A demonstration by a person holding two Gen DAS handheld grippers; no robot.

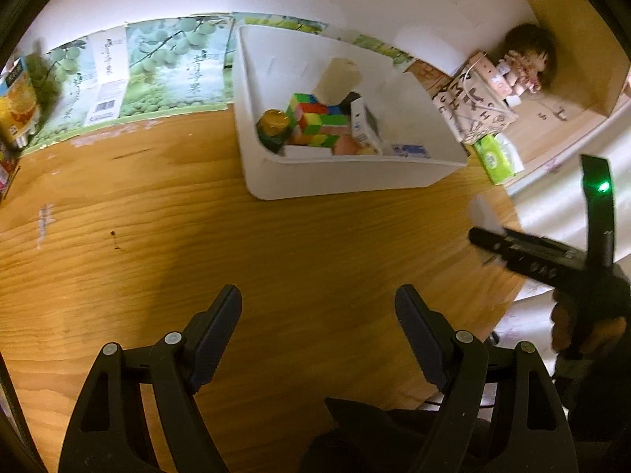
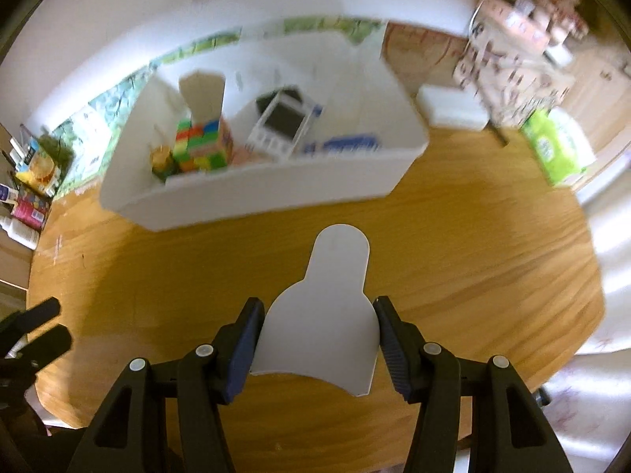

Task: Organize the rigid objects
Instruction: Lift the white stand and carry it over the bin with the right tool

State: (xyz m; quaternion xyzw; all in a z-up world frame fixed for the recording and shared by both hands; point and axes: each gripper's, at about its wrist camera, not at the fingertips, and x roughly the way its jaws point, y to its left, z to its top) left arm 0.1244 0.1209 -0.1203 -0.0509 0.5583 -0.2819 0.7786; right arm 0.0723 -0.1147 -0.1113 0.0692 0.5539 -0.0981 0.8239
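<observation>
Right wrist view: your right tool (image 2: 317, 339) grips a white plastic piece (image 2: 325, 315), a pad pressed on each side of its wide end, the narrow rounded end pointing to 12 o'clock toward the bin (image 2: 276, 185). The piece is held above the bench (image 2: 473, 276). Inside the bin lie a colour cube (image 2: 201, 144), a small jar (image 2: 161, 161) and a calculator-like device (image 2: 282, 124); that part is blurred. In the left wrist view, your left tool (image 1: 318, 335) stands open over bare bench with nothing between its pads, the bin at 12 o'clock. A green tissue pack (image 1: 497, 157) sits just right of the bin.
</observation>
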